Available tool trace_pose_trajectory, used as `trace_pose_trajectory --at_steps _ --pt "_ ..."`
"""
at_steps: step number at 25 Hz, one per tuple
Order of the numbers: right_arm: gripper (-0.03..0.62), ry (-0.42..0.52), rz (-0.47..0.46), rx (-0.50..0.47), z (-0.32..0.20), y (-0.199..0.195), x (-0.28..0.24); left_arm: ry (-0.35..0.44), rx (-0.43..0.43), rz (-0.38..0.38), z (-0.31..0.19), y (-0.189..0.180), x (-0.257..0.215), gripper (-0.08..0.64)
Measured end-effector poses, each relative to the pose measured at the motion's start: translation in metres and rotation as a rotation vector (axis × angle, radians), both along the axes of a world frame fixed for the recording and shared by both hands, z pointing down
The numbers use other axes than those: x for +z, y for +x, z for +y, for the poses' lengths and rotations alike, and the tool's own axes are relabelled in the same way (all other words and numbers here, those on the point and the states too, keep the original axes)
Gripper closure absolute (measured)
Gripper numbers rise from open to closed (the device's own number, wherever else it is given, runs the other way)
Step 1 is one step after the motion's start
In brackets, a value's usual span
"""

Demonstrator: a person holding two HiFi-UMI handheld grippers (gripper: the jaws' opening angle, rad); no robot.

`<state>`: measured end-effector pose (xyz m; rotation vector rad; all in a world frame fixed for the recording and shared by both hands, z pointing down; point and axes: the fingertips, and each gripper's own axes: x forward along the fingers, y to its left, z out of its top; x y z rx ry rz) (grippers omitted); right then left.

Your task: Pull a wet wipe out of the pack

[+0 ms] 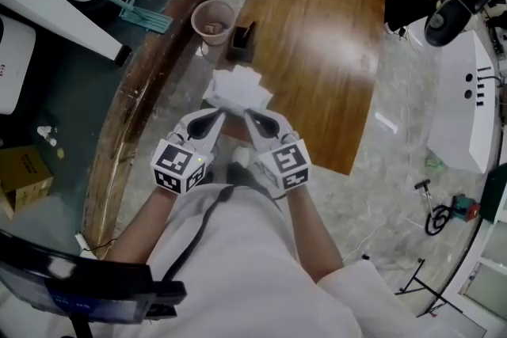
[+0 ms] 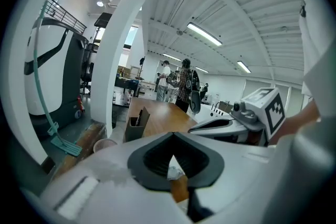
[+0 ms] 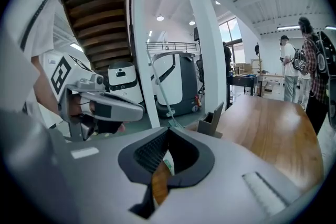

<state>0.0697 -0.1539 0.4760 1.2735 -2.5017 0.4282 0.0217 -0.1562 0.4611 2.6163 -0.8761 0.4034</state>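
bright, even indoor light falls from long ceiling strip lights point(image 2: 203, 34) and round spots. in the head view the wooden table point(image 1: 317, 36) carries a soft pale sheen, and shadows are weak. both gripper views are strongly fisheyed, with black corners and bowed pillars. up close the left gripper point(image 2: 173, 136) and right gripper point(image 3: 167, 131) are soft, while the background is sharper.
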Motion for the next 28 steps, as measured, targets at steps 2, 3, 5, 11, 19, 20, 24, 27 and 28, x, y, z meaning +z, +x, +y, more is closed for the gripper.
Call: trace_pose_trajectory --at_steps 2,3,5,11,19,20,24,27,28 --pt "0.583 -0.011 0.005 -0.019 -0.004 0.002 0.006 -0.003 -0.023 -0.015 -0.002 0.002 0.005 0.554" --pt "0.583 -0.017 0.011 -0.028 -0.005 0.003 0.010 -0.005 -0.036 -0.020 -0.003 0.002 0.007 0.554" --pt "0.583 -0.031 0.028 -0.040 -0.007 0.006 0.017 -0.008 -0.056 -0.028 -0.005 0.002 0.011 0.554" --pt "0.583 -0.060 0.053 -0.049 -0.017 0.014 0.033 -0.017 -0.098 -0.057 -0.016 -0.002 0.024 0.554" --pt "0.583 -0.103 0.084 -0.076 -0.025 0.008 0.055 -0.038 -0.121 -0.074 -0.022 -0.006 0.039 0.554" --pt "0.583 -0.109 0.088 -0.081 -0.026 0.007 0.059 -0.042 -0.122 -0.079 -0.023 -0.005 0.043 0.554" --pt "0.581 -0.139 0.125 -0.102 -0.030 0.007 0.076 -0.057 -0.122 -0.092 -0.027 -0.001 0.053 0.554" --pt "0.569 -0.163 0.133 -0.109 -0.034 0.008 0.086 -0.064 -0.120 -0.094 -0.030 0.003 0.059 0.554" --pt "0.557 -0.170 0.135 -0.113 -0.035 0.008 0.089 -0.068 -0.118 -0.094 -0.030 0.004 0.061 0.554"
